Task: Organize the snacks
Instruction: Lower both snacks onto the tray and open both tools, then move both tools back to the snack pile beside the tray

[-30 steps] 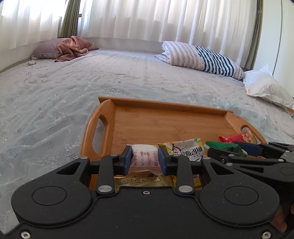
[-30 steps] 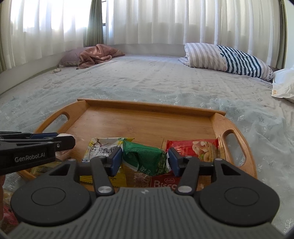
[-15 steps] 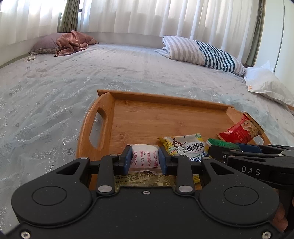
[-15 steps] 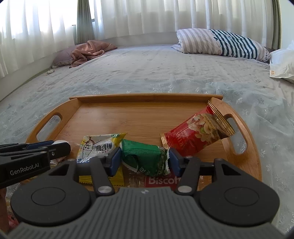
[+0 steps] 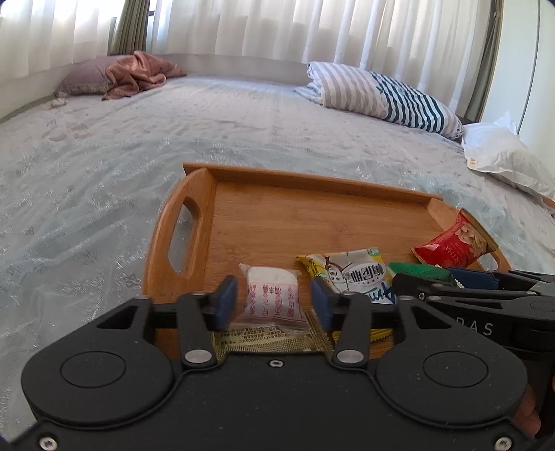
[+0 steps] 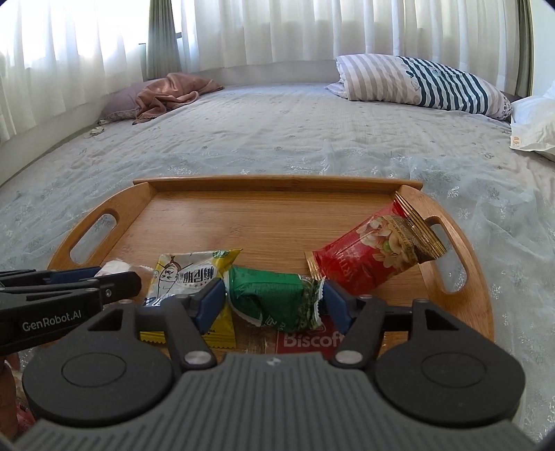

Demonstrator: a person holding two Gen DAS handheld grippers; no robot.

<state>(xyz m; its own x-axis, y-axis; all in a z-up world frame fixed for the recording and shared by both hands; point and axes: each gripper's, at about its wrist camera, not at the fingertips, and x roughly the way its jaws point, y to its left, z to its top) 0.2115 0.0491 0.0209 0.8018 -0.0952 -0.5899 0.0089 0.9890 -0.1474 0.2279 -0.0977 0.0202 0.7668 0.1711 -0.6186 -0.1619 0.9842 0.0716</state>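
Only right view shows Biscoff pack (image 6: pixel 305 341), both claws opening, left claw (image 5: pixel 274 300) around white packet (image 5: pixel 274 295), right claw (image 6: pixel 274 300) around green packet (image 6: pixel 274 300).

Brightness: bright daylight in both views.
Source: the white curtains (image 5: pixel 263 31) behind the bed (image 5: pixel 215 125), backlit and nearly blown out.
Shadows: soft, faint beside the snacks on the tray (image 6: pixel 263 222).
Distortion: strong fisheye; curtains and bed bow, corners go dark.
Focus: mostly sharp, slightly soft toward the curtains.
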